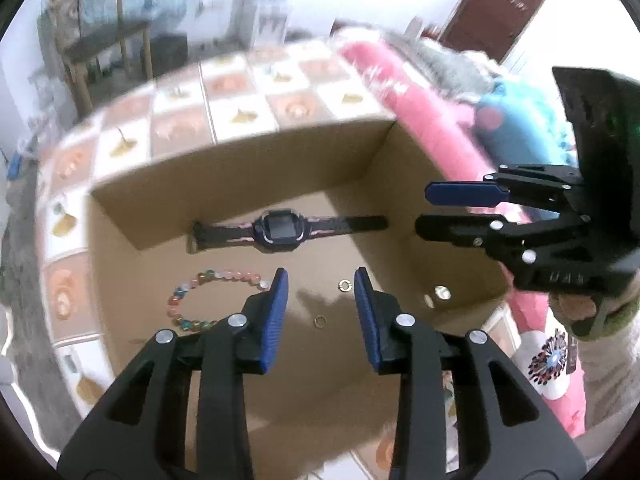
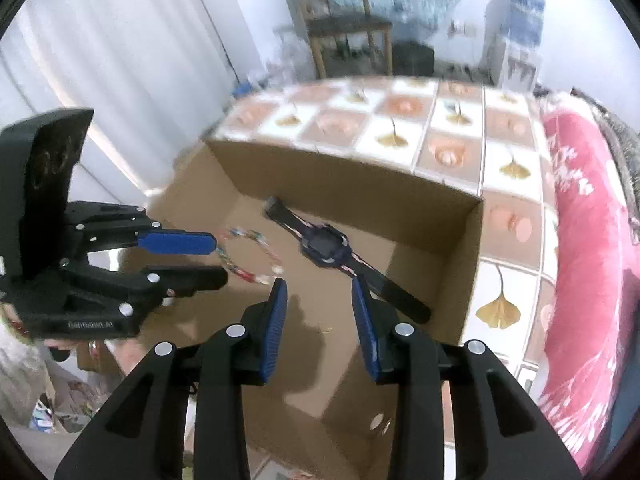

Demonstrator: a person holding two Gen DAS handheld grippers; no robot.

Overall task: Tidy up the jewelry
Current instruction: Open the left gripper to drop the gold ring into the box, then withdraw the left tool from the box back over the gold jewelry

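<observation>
A: Stood on a tiled tabletop (image 1: 240, 92) with a leaf pattern, chair (image 2: 344, 20) blurred at the top of the right wrist view: an open cardboard box (image 1: 248, 168).

B: Inside?

A: Lay across the middle of the left wrist view, flat on the box floor: a dark smartwatch (image 1: 276, 230). Sat lower left of it: a bead bracelet (image 1: 208, 300). Rested near the centre, apart from each other: two small rings (image 1: 345, 285).

B: And the grippers?

A: Hung over the box, left gripper (image 1: 320, 320) partly open, nothing between the blue pads (image 1: 276, 320). Same with the right gripper (image 2: 320, 324): parted, empty.
</observation>
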